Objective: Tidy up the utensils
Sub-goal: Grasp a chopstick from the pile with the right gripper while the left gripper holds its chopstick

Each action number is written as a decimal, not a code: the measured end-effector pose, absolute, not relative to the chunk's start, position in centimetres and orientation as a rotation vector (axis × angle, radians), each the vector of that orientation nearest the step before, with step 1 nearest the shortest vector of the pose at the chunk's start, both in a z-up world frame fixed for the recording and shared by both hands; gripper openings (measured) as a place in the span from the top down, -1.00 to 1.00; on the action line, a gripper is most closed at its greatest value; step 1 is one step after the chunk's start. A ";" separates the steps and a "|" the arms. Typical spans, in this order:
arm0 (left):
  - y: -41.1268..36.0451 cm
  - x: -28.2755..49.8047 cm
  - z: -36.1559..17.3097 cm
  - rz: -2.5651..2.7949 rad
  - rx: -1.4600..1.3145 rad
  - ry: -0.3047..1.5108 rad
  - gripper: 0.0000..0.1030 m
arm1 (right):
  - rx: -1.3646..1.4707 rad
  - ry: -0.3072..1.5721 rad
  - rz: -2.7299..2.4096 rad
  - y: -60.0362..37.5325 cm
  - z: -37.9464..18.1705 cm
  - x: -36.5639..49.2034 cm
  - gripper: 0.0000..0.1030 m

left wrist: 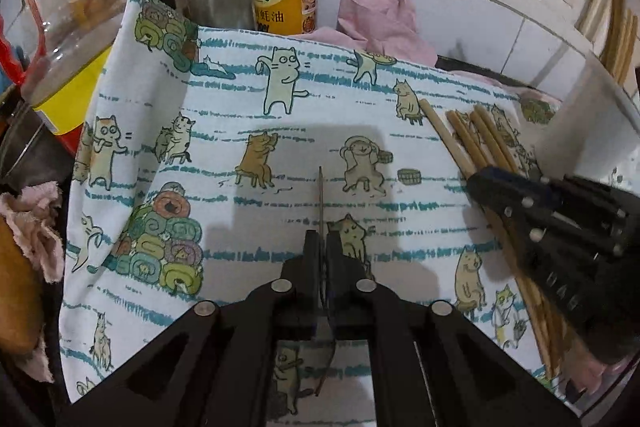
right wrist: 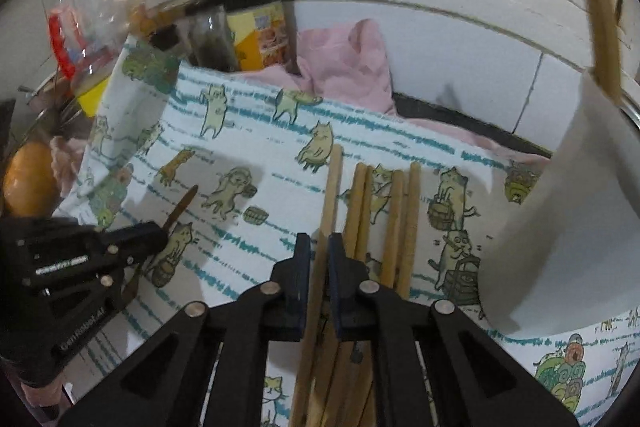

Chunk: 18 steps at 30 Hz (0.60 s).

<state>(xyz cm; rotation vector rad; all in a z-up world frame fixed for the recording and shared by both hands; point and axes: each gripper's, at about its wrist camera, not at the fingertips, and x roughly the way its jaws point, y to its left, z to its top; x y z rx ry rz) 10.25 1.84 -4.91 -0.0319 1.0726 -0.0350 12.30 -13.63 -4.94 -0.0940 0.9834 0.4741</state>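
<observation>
Two grippers sit over the cat cloth (left wrist: 240,99). The left gripper (left wrist: 321,243) pinches a thin metal utensil (left wrist: 321,195) (edge-on). The right gripper (right wrist: 319,247) squeezes one chopstick (right wrist: 332,187) from the chopsticks (right wrist: 394,219) lying on the cloth.

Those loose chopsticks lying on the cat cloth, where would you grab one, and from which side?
Grip a loose chopstick mid-shaft, coming straight down from above, fingers either side across its width. It lies flat on the cloth, long and thin, with neighbours close beside it, so the bare far half offers more room.
</observation>
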 end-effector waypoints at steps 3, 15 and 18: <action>1.8 11.1 -4.9 -0.012 -0.039 1.068 0.83 | -0.110 0.997 0.466 -13.4 -5.3 12.6 0.84; 0.8 12.2 -3.4 -0.046 -0.008 1.072 0.98 | -0.139 1.055 0.509 -14.0 -5.0 11.5 0.84; 1.0 10.9 -0.9 -0.026 0.009 0.994 0.98 | -0.152 1.012 0.496 -13.2 -5.2 12.0 0.84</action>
